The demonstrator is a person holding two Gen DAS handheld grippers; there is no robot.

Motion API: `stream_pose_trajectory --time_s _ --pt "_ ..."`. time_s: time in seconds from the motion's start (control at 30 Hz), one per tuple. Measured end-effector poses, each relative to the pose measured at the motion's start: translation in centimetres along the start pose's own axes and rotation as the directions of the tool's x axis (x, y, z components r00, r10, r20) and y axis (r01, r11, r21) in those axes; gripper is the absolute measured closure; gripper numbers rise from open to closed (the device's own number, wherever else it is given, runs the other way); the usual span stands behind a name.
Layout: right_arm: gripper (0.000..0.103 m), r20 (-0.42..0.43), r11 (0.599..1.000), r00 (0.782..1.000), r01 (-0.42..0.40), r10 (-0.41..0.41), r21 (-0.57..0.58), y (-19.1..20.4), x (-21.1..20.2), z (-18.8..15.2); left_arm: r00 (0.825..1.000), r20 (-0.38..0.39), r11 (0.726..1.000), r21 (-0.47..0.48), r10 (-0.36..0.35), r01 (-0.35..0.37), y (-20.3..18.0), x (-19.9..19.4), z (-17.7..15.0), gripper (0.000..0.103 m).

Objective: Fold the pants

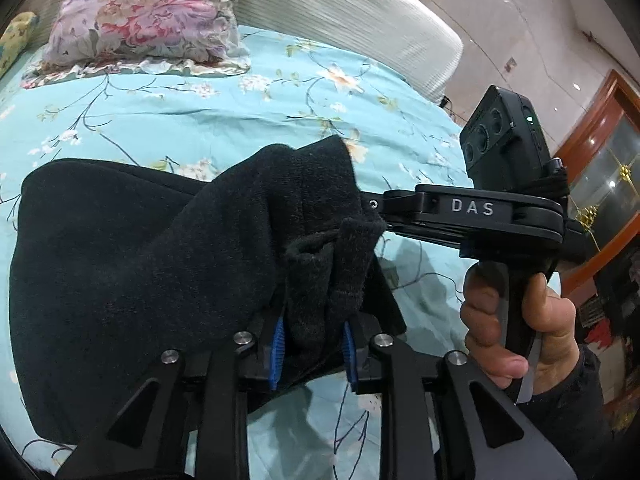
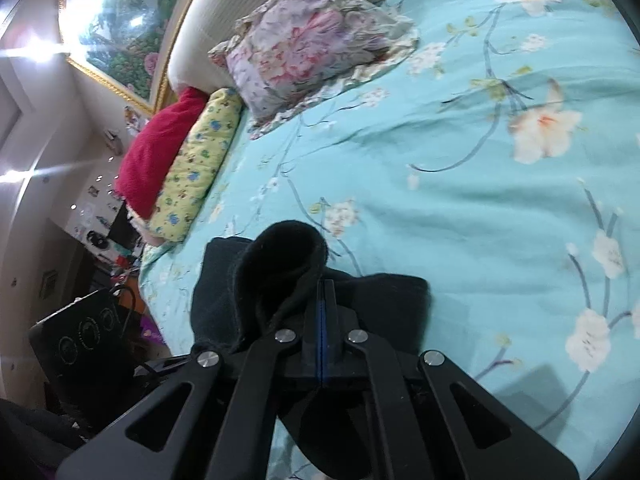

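The black fleece pants (image 1: 132, 280) lie bunched on the turquoise floral bedspread (image 1: 200, 96). My left gripper (image 1: 312, 340) is shut on a thick fold of the pants, the cloth bulging between its blue pads. My right gripper (image 2: 325, 300) is shut on another edge of the pants (image 2: 280, 264), its jaws pressed together with cloth looping out to the left. In the left wrist view the right gripper's body (image 1: 472, 208) reaches in from the right, its tip hidden in the raised fabric, held by a hand (image 1: 516, 320).
A floral pillow (image 1: 152, 16) lies at the head of the bed by the padded headboard (image 1: 360, 12). A yellow pillow (image 2: 196, 168) and a red blanket (image 2: 160, 152) sit at the bed's edge. A wooden cabinet (image 1: 600, 184) stands beside the bed.
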State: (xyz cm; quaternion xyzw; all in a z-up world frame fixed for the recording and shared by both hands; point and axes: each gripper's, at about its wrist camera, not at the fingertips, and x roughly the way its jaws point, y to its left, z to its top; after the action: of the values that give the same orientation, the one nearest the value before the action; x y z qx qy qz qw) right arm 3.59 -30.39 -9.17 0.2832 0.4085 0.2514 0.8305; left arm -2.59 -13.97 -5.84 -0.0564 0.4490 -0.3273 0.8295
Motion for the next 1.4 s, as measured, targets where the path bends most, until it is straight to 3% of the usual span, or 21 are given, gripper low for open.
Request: stream_pose_trajectory --time_s 0.13,0.27,0.3,0.37,0.4,0.43,0.5,0.83,1.03,1.4 --pt "0.102 0.036 0.999 0.998 0.051 -0.052 0.011 0.3 -1.4 -0.6 1.0 0.001 0.999 0.024 -0.027 0.027 -0.4 -1.1 0.1 0.058" --pt "0.099 0.061 0.988 0.986 0.155 -0.156 0.028 1.0 -2.7 -1.2 0.999 0.004 0.997 0.061 -0.052 0.051 -1.3 -3.0 -0.6 0.055" --pt "0.092 0.07 0.984 0.982 0.173 -0.176 0.036 1.2 -3.1 -1.3 0.999 0.011 0.996 0.07 -0.051 0.05 -1.4 -3.4 -0.6 0.055" --pt "0.063 0.081 0.98 0.977 0.195 -0.198 0.042 1.6 -3.6 -1.5 0.998 0.03 0.996 0.079 -0.053 0.051 -1.4 -4.5 -0.7 0.053" --pt "0.042 0.1 0.977 0.972 0.208 -0.211 0.04 2.0 -4.0 -1.7 0.998 0.036 0.996 0.074 -0.057 0.054 -1.2 -4.9 -0.7 0.053" --pt "0.034 0.13 0.974 0.966 0.223 -0.226 0.032 2.5 -4.5 -1.8 0.997 0.045 0.996 0.064 -0.063 0.06 -0.8 -5.5 -0.6 0.053" --pt "0.033 0.171 0.971 0.956 0.239 -0.238 0.014 3.5 -5.3 -2.1 0.996 0.059 0.997 0.049 -0.061 0.058 -0.2 -6.4 -0.5 0.052" --pt "0.033 0.183 0.954 0.941 0.297 -0.286 -0.033 7.5 -4.9 -2.4 0.992 0.125 0.999 -0.05 0.021 -0.015 5.0 -10.2 0.0 0.045" --pt "0.026 0.178 0.918 0.909 0.392 -0.376 -0.065 9.2 -3.3 -3.2 0.989 0.124 0.991 -0.112 0.084 -0.07 8.5 -10.7 0.0 0.043" --pt "0.026 0.144 0.916 0.909 0.4 -0.391 -0.035 8.4 -2.2 -4.1 0.988 0.101 0.983 -0.152 0.117 -0.101 10.8 -10.1 0.0 0.04"
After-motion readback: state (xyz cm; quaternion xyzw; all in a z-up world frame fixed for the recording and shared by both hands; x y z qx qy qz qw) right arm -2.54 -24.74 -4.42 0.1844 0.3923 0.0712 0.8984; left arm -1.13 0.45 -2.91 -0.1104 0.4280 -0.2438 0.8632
